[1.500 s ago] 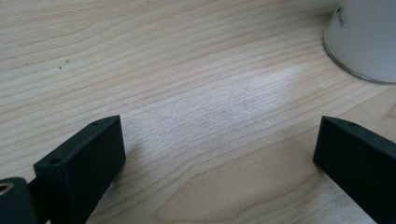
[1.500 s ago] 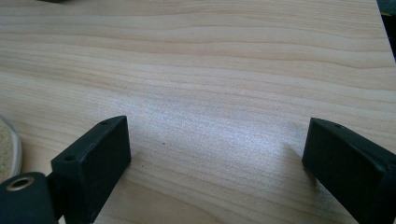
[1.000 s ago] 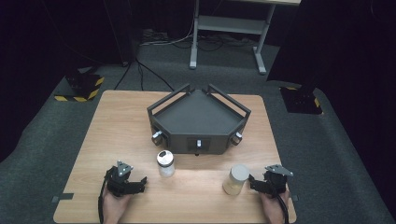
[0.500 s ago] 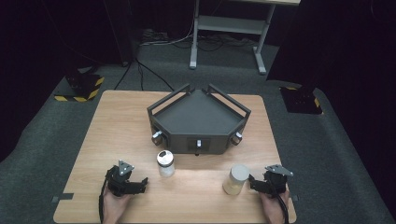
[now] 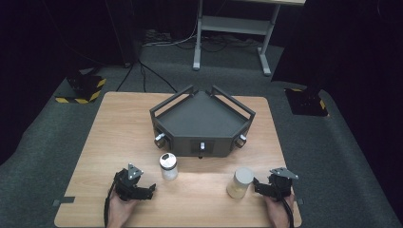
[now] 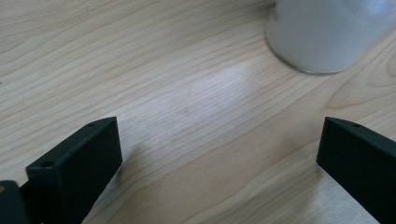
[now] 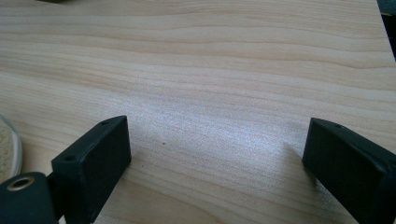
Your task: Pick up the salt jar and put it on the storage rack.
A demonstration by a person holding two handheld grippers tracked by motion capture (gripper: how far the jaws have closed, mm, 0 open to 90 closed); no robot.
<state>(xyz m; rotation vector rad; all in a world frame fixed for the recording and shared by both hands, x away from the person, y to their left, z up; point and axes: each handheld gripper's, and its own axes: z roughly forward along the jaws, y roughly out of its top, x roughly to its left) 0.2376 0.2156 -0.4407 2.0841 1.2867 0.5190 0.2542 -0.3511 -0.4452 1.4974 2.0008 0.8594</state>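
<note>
Two small jars stand on the wooden table (image 5: 123, 128). One is a clear jar with a dark lid (image 5: 168, 166), whose pale base appears at the upper right of the left gripper view (image 6: 322, 37). The other is a jar of beige grains (image 5: 241, 182), and its edge shows at the left of the right gripper view (image 7: 8, 144). My left gripper (image 5: 150, 191) (image 6: 219, 135) lies low at the front left, open, pointing toward the dark-lidded jar. My right gripper (image 5: 257, 185) (image 7: 219, 133) sits just right of the beige jar, open, with bare wood between its jaws.
A black angular tray with raised rails and small knobs (image 5: 202, 118) occupies the middle of the table behind both jars. The table's front edge runs close under both hands. Dark floor, cables and a grey stand (image 5: 233, 28) lie beyond the table.
</note>
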